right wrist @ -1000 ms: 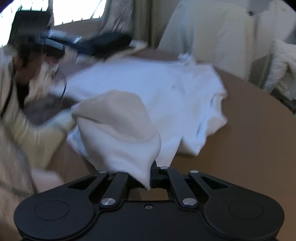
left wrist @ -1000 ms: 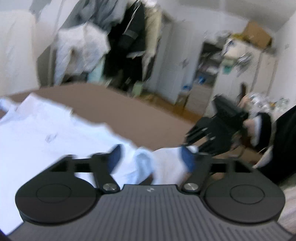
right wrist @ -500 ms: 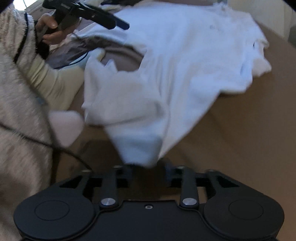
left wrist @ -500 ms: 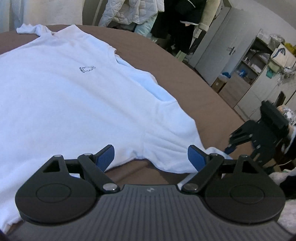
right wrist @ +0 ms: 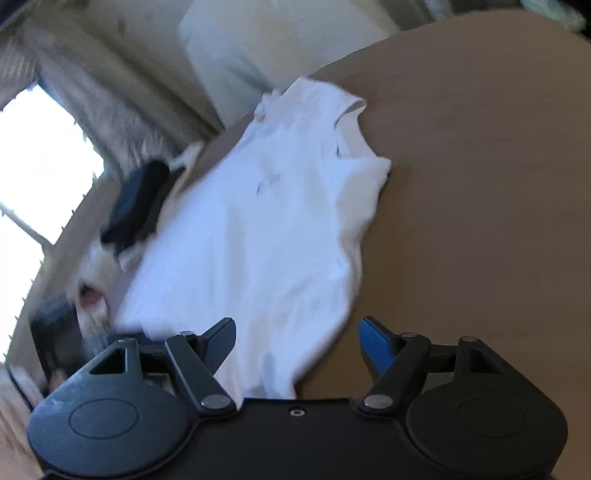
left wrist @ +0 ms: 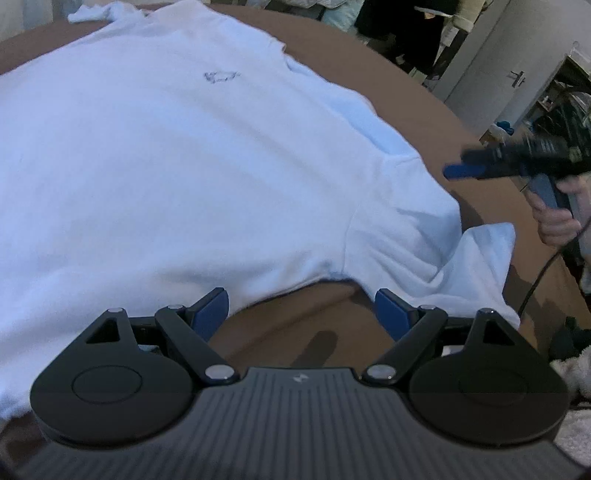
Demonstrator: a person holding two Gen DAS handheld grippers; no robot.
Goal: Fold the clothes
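While the white T-shirt [right wrist: 258,229] lies just ahead, the right gripper [right wrist: 297,334] has just been opening, empty.

White T-shirt [left wrist: 184,155] – soft matt cloth, brown tabletop [right wrist: 480,184] – smooth, matt, tool [left wrist: 301,314] – black matt plastic

We see a brown table [left wrist: 413,92] as the work surface, with a grey door [left wrist: 491,55] and dark hanging garments [left wrist: 399,26] behind it. From the right wrist, we note a bright window [right wrist: 33,177] and pale curtains [right wrist: 110,92].
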